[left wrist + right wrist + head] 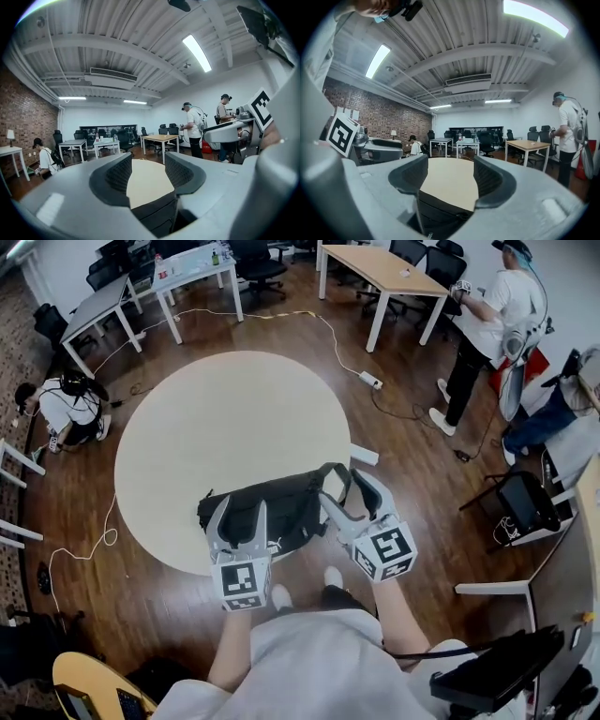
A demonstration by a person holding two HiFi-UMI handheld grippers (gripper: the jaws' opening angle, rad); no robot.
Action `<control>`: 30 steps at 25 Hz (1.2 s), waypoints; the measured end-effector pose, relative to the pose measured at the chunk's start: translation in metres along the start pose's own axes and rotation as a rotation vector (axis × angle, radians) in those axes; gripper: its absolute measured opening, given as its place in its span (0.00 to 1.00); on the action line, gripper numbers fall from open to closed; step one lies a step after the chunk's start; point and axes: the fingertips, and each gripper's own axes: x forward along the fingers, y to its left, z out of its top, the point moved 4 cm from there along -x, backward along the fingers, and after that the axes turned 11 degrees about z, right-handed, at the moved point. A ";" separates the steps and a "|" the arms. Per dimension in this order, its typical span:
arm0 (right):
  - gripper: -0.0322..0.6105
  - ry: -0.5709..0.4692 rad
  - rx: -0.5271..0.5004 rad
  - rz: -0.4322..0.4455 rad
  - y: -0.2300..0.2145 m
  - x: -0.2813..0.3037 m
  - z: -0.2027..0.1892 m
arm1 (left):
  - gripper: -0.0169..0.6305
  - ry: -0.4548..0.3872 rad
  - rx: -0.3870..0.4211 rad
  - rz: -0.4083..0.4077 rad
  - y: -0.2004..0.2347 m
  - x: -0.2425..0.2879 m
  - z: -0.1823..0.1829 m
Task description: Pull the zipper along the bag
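Lying at the near edge of the round table (216, 427): the black bag (281, 505). Poised just above it, jaws apart and holding nothing: left hand-held gripper (241, 512) and right hand-held gripper (345, 488). Cannot make out the zipper pull from here. Best to pin the fabric beside the zipper with the left, pinch the pull squarely with the right, then draw slowly, keeping the bag taut and flat.

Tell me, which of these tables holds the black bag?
The big round cream table; the black bag lies at its near edge. The other tables are rectangular.
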 end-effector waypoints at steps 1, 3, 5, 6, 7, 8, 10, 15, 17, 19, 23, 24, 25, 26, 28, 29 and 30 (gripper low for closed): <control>0.50 -0.003 0.024 -0.001 -0.009 -0.003 0.001 | 0.37 0.020 -0.003 -0.008 -0.003 0.008 -0.002; 0.50 -0.015 0.071 -0.008 -0.026 -0.017 0.001 | 0.37 0.073 -0.019 -0.038 -0.017 0.022 -0.010; 0.50 -0.005 0.097 -0.025 -0.045 -0.031 -0.010 | 0.37 0.115 -0.023 -0.075 -0.035 0.036 -0.021; 0.50 0.010 0.111 -0.037 -0.057 -0.035 -0.020 | 0.37 0.129 -0.020 -0.089 -0.044 0.044 -0.026; 0.50 0.026 0.128 -0.052 -0.068 -0.039 -0.030 | 0.37 0.141 -0.016 -0.102 -0.053 0.052 -0.031; 0.50 0.041 0.146 -0.068 -0.079 -0.042 -0.040 | 0.37 0.153 -0.008 -0.114 -0.060 0.059 -0.036; 0.50 0.075 0.176 -0.096 -0.094 -0.046 -0.057 | 0.37 0.184 0.016 -0.140 -0.073 0.069 -0.046; 0.50 0.154 0.205 -0.085 -0.118 -0.042 -0.089 | 0.37 0.265 0.098 -0.171 -0.098 0.087 -0.078; 0.50 0.179 0.213 -0.065 -0.121 -0.036 -0.099 | 0.37 0.290 0.134 -0.180 -0.106 0.091 -0.089; 0.50 0.201 0.225 -0.040 -0.124 -0.027 -0.109 | 0.37 0.319 0.153 -0.193 -0.114 0.095 -0.098; 0.50 0.254 0.234 0.008 -0.132 -0.005 -0.134 | 0.37 0.369 0.198 -0.233 -0.135 0.107 -0.119; 0.50 0.267 0.234 0.019 -0.134 0.001 -0.140 | 0.37 0.382 0.208 -0.241 -0.140 0.109 -0.125; 0.50 0.280 0.234 0.029 -0.137 0.007 -0.147 | 0.37 0.396 0.218 -0.248 -0.144 0.111 -0.130; 0.50 0.291 0.233 0.039 -0.139 0.014 -0.153 | 0.37 0.411 0.227 -0.254 -0.147 0.113 -0.137; 0.50 0.314 0.227 0.057 -0.143 0.028 -0.167 | 0.37 0.437 0.243 -0.258 -0.152 0.118 -0.150; 0.50 0.327 0.224 0.067 -0.146 0.035 -0.175 | 0.37 0.448 0.250 -0.258 -0.153 0.121 -0.156; 0.50 0.341 0.223 0.076 -0.148 0.042 -0.183 | 0.37 0.459 0.256 -0.258 -0.155 0.123 -0.162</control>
